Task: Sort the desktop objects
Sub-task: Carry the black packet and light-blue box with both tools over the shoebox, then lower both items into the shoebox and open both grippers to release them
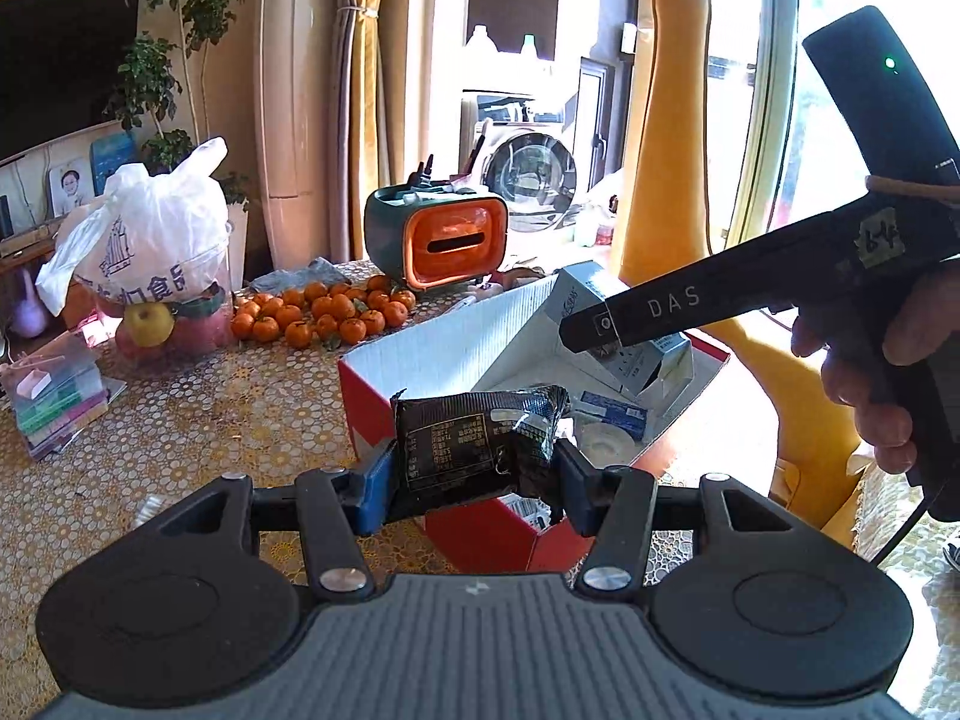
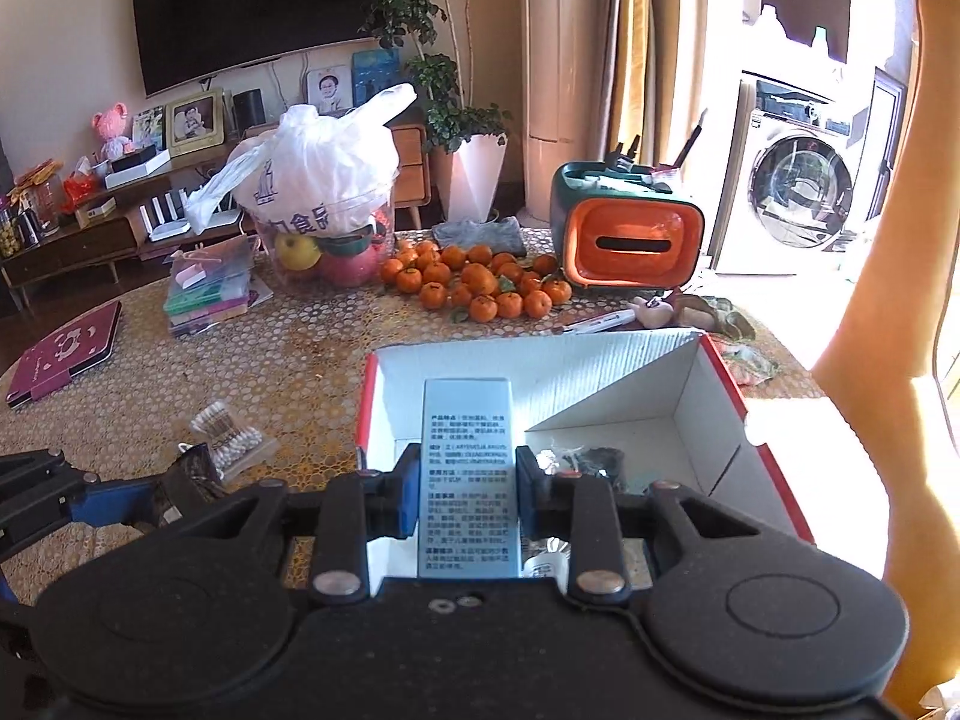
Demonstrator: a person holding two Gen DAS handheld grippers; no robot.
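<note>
Left gripper (image 1: 474, 468) clamped on black snack packet (image 1: 480, 444), held at near corner of red-and-white box (image 1: 384, 396) on desk (image 1: 180, 432). Right gripper (image 2: 465, 489) pinching pale blue carton (image 2: 468, 480) upright over box interior, above its near wall.

You're in a sunlit living room: wall-mounted TV (image 2: 264, 6) over a low wooden cabinet (image 2: 78, 240), potted plant (image 2: 444, 90) beside a cream column (image 2: 564, 78). Gold curtains (image 2: 630, 48) frame a bright balcony with a washing machine (image 2: 798, 198); strong daylight comes from your right.
</note>
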